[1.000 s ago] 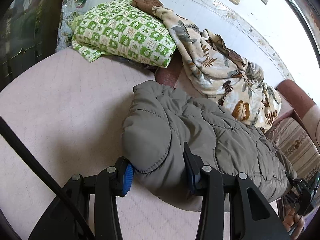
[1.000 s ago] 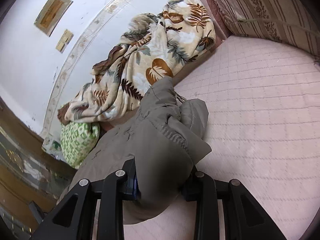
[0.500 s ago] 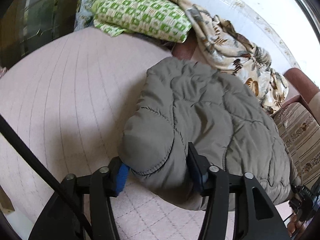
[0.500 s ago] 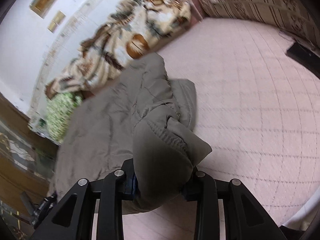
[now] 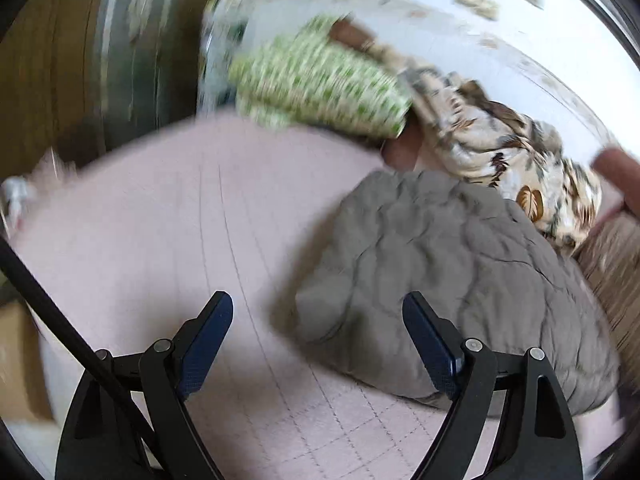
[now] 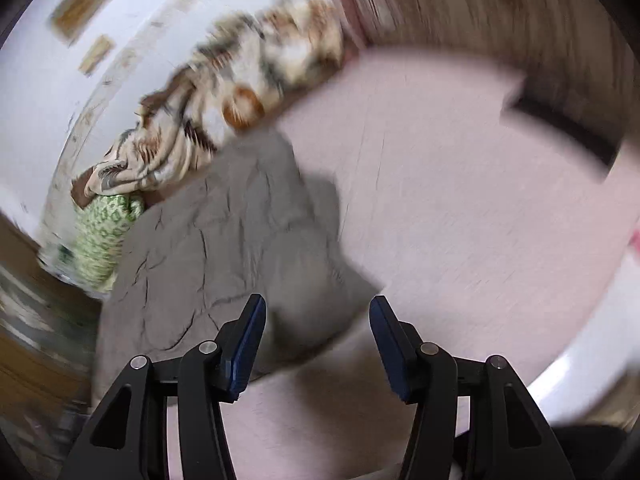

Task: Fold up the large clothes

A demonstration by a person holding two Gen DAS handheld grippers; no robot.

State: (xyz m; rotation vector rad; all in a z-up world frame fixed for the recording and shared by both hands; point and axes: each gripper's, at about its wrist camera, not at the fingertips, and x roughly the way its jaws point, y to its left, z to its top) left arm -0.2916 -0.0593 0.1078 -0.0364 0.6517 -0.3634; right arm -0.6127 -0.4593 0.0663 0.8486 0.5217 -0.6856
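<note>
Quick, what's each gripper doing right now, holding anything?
Left gripper: open, holding nothing, beside the grey jacket.
Right gripper: open, holding nothing.

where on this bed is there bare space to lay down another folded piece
Two bare patches of pink sheet: one left of the grey jacket, running up to the green pillow; one right of it, toward the striped cushion. It is crowded along the wall, where the leaf-print blanket and pillow are piled. Both the left gripper and right gripper are open.

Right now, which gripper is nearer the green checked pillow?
Left, as a judgement. The left gripper looks across bare quilt toward the green checked pillow; the right gripper has the grey jacket between.
</note>
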